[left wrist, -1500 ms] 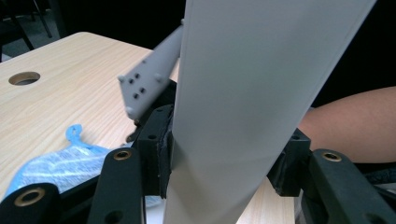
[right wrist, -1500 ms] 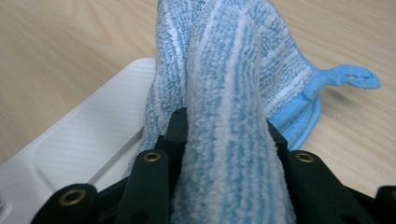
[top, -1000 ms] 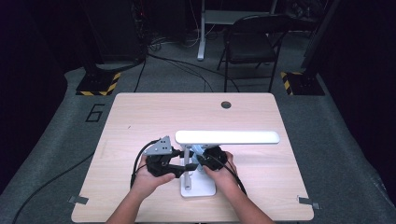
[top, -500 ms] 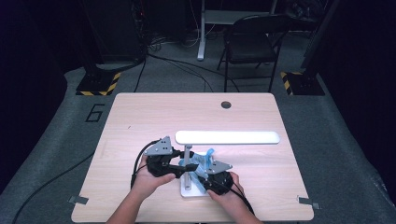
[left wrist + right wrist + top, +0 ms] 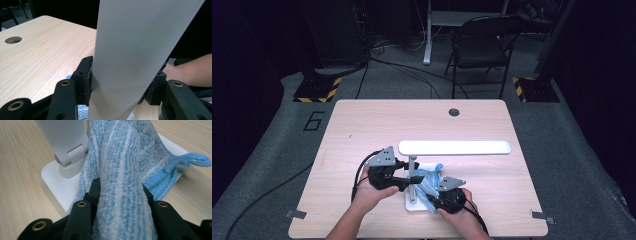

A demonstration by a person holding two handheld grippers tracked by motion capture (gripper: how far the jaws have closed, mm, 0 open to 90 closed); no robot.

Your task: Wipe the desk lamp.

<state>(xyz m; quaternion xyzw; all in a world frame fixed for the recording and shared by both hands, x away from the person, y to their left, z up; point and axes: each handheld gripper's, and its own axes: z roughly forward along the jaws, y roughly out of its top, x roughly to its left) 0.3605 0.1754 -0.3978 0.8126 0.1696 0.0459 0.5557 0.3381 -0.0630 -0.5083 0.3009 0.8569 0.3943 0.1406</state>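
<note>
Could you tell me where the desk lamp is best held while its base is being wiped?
Grip the lamp's upright stem, coming level from the left. It is narrow and flat-sided, so the left gripper closes squarely on it, while the right gripper keeps the blue cloth on the white base.

Black gripper [image 5: 408,184], brass-ringed screw holes, grey plate

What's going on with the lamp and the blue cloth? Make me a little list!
lamp: white desk lamp, long flat head, flat base on the table
left tool: shut on the lamp's upright post
right tool: shut on the blue striped cloth
cloth: draped over the lamp base, beside the post's hinge
work: looks like wiping the lamp's base while the other hand steadies it
</note>
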